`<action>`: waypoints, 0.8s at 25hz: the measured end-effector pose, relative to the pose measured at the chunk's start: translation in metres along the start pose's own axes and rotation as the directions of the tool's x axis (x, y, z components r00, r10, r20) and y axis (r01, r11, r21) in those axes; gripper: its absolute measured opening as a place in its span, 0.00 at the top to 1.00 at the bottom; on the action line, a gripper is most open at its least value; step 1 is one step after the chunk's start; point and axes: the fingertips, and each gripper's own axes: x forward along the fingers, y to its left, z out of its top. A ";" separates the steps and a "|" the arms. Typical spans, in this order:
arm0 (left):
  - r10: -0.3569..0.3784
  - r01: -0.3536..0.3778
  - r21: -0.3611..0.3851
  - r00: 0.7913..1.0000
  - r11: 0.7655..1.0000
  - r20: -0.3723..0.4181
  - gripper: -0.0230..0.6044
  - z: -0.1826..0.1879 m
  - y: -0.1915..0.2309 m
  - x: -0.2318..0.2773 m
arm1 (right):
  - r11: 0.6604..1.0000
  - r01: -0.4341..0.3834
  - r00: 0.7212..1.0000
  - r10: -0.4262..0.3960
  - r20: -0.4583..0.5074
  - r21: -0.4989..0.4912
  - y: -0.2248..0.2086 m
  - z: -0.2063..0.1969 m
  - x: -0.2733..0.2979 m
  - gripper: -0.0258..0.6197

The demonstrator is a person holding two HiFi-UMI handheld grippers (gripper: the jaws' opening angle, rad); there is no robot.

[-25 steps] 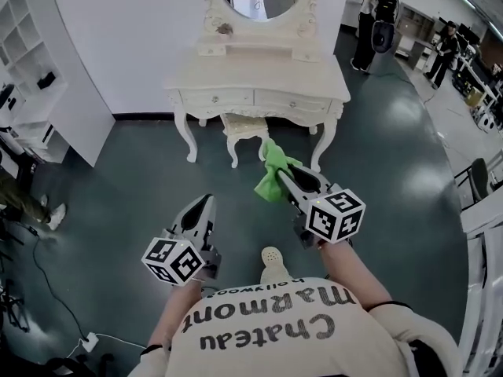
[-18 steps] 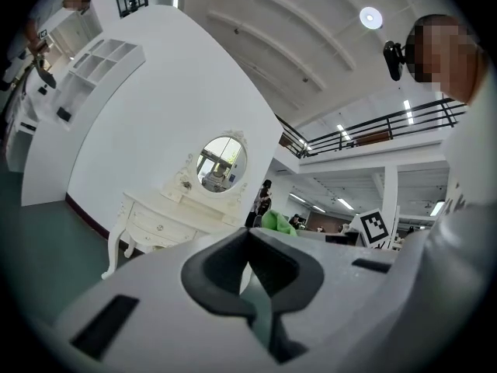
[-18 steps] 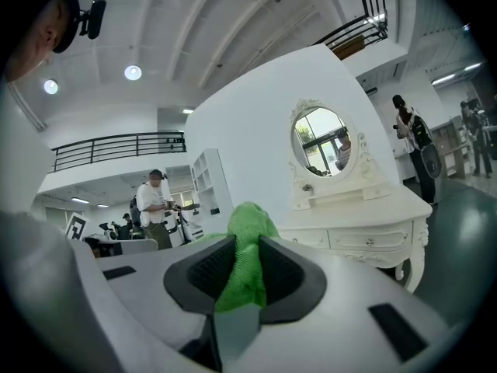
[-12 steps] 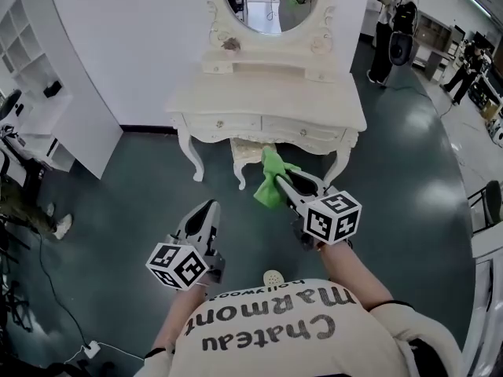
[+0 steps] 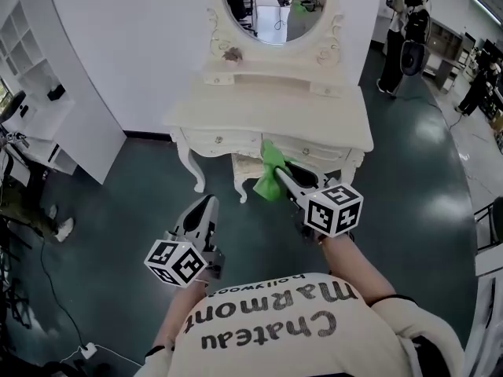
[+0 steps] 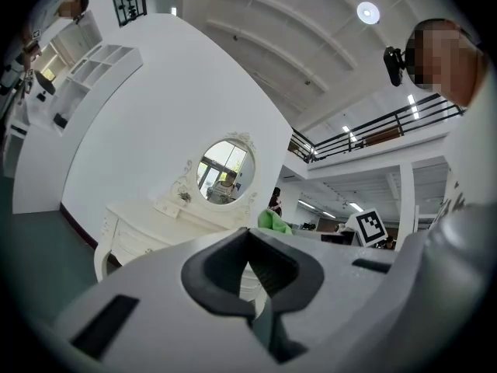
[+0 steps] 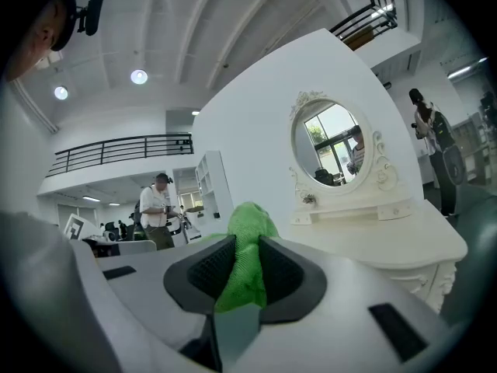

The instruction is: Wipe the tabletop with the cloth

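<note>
A green cloth point(image 5: 271, 171) hangs from my right gripper point(image 5: 281, 173), which is shut on it just in front of the cream dressing table point(image 5: 267, 104). In the right gripper view the cloth point(image 7: 247, 259) is pinched between the two dark pads, with the tabletop point(image 7: 388, 235) ahead and to the right. My left gripper point(image 5: 206, 204) is lower and to the left, over the floor, with its jaws together and nothing held. In the left gripper view the left gripper point(image 6: 250, 274) points toward the table point(image 6: 155, 228).
An oval mirror point(image 5: 275, 2) stands at the table's back with small shelves below it. A stool point(image 5: 245, 166) sits under the table. White shelving point(image 5: 43, 108) stands at the left. People point(image 5: 405, 30) stand at the far right on the dark green floor.
The dressing table has come closer in the head view. Both grippers have moved forward toward it, and the green cloth now reaches the table's front edge.
</note>
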 end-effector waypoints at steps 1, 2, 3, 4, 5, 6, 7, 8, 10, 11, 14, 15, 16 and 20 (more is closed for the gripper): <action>0.006 -0.006 -0.001 1.000 1.000 0.003 0.95 0.000 0.002 0.003 | 1.000 -0.008 1.000 0.008 -0.002 -0.002 -0.002 0.001 0.003 0.79; 0.012 -0.012 -0.003 1.000 1.000 0.004 0.95 0.000 0.003 0.005 | 1.000 -0.017 1.000 0.017 -0.006 -0.003 -0.003 0.000 0.005 0.79; 0.016 -0.016 -0.006 1.000 1.000 0.002 0.95 -0.001 0.004 0.007 | 1.000 -0.025 1.000 0.025 -0.011 0.000 -0.004 -0.001 0.007 0.79; 0.017 -0.017 -0.007 1.000 1.000 -0.004 0.95 -0.003 0.005 0.009 | 1.000 -0.030 0.999 0.030 -0.016 0.005 -0.006 -0.004 0.009 0.79; 0.017 -0.018 -0.007 1.000 1.000 -0.013 0.95 -0.005 0.005 0.012 | 0.999 -0.031 0.999 0.032 -0.021 0.012 -0.009 -0.006 0.012 0.79; 0.019 -0.019 -0.005 1.000 1.000 -0.024 0.95 -0.007 0.006 0.013 | 0.999 -0.031 0.999 0.031 -0.024 0.023 -0.012 -0.009 0.015 0.79; 0.023 -0.024 -0.004 0.999 1.000 -0.033 0.95 -0.010 0.009 0.015 | 0.999 -0.029 0.999 0.030 -0.028 0.035 -0.015 -0.014 0.018 0.79; 0.032 -0.032 -0.007 0.999 0.999 -0.039 0.95 -0.012 0.013 0.015 | 0.998 -0.028 0.999 0.029 -0.035 0.048 -0.019 -0.019 0.021 0.79; 0.051 -0.052 -0.023 0.998 0.998 -0.041 0.95 -0.017 0.023 0.015 | 0.997 -0.024 0.998 0.028 -0.052 0.073 -0.024 -0.030 0.028 0.79; 0.059 -0.060 -0.032 0.997 0.998 -0.041 0.95 -0.018 0.027 0.015 | 0.996 -0.022 0.998 0.027 -0.060 0.086 -0.026 -0.034 0.031 0.79; 0.065 -0.067 -0.045 0.997 0.997 -0.046 0.95 -0.021 0.041 0.018 | 0.993 -0.013 0.997 0.022 -0.069 0.121 -0.032 -0.042 0.044 0.79; 0.067 -0.069 -0.045 0.997 0.997 -0.048 0.95 -0.021 0.047 0.019 | 0.992 -0.012 0.997 0.021 -0.070 0.127 -0.034 -0.043 0.050 0.79; 0.069 -0.071 -0.045 0.996 0.996 -0.049 0.95 -0.021 0.053 0.022 | 0.991 -0.012 0.997 0.021 -0.073 0.131 -0.035 -0.043 0.057 0.79; 0.070 -0.072 -0.052 0.996 0.996 -0.047 0.95 -0.012 0.086 0.034 | 0.992 -0.007 0.995 0.020 -0.094 0.129 -0.041 -0.043 0.094 0.79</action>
